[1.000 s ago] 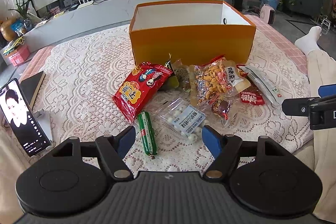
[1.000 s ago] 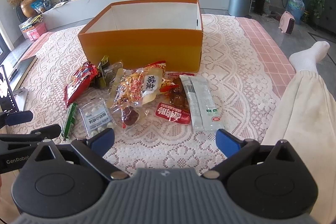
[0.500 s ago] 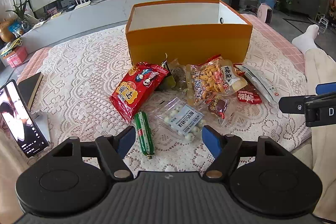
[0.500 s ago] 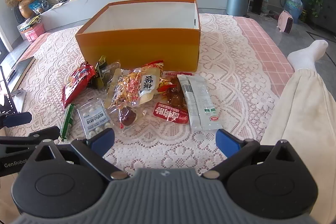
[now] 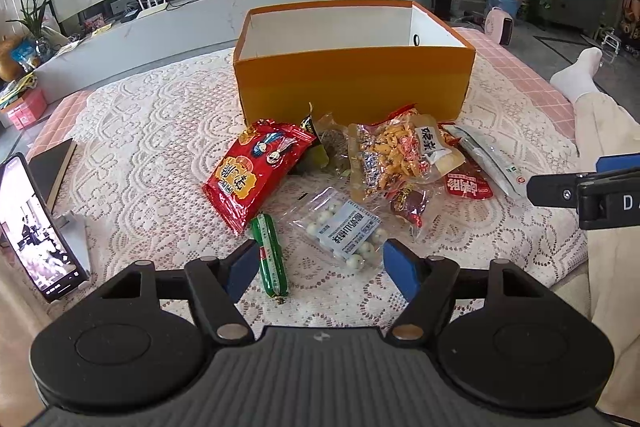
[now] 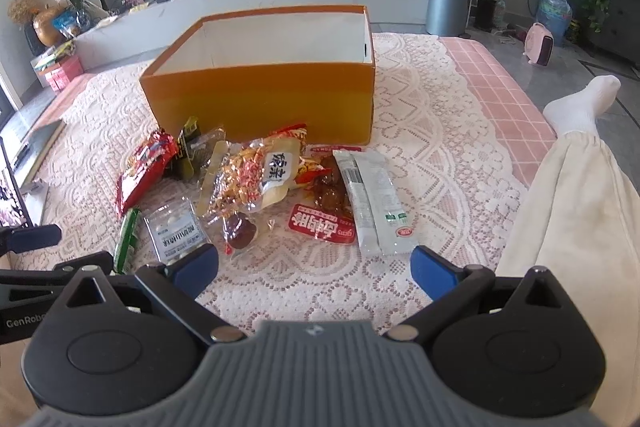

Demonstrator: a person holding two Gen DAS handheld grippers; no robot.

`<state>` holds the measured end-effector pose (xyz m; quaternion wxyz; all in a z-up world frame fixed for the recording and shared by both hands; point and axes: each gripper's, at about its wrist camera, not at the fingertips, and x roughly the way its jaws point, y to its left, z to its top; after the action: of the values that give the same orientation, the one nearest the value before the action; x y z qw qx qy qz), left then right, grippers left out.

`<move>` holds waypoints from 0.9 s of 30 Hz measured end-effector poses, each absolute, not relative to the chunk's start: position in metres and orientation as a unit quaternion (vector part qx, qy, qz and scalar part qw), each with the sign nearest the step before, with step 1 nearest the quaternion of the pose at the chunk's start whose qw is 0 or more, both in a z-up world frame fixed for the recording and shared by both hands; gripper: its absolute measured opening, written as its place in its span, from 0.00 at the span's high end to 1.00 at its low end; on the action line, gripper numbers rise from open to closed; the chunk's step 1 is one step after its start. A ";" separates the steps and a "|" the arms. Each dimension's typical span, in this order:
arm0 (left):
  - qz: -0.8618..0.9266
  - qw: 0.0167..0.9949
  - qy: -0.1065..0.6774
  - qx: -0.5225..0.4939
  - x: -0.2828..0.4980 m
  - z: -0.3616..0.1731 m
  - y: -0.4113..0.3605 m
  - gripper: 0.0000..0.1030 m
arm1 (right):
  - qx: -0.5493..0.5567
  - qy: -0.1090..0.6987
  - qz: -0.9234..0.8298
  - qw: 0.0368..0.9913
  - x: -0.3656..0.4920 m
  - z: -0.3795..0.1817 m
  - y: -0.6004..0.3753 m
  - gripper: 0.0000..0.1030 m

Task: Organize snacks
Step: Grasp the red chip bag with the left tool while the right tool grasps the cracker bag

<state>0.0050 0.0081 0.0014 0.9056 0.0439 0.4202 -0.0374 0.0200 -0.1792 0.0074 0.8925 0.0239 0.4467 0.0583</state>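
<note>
An orange box [image 5: 352, 83] [image 6: 260, 103] with a white inside stands open on the lace cloth. In front of it lie several snacks: a red bag [image 5: 252, 175], a green sausage stick [image 5: 270, 259], a clear pack of white balls [image 5: 344, 227], a yellow mixed-snack bag [image 5: 396, 155] [image 6: 256, 179], a red packet [image 6: 322, 229] and a white sachet [image 6: 374, 199]. My left gripper [image 5: 320, 267] hovers near the sausage stick and ball pack; its jaws are closing, with nothing pressed between them. My right gripper [image 6: 316, 267] stands open before the pile.
A phone on a stand [image 5: 36, 227] and a dark book [image 5: 52, 167] sit at the left. A person's leg in cream trousers [image 6: 568, 211] with a white sock lies at the right. A TV bench [image 5: 224, 7] stands behind the table.
The left gripper's jaws have narrowed slightly. The view has shifted a little; the snacks and box lie as before.
</note>
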 end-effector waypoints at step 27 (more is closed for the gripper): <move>-0.039 0.911 0.385 0.140 0.084 -0.048 0.044 0.34 | 0.037 0.421 0.154 0.893 0.094 -0.048 -0.134 0.12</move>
<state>0.0837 0.0442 -0.0480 0.9113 0.1402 0.3852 -0.0392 0.0935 -0.1344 -0.0483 0.8933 0.0368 0.4207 0.1539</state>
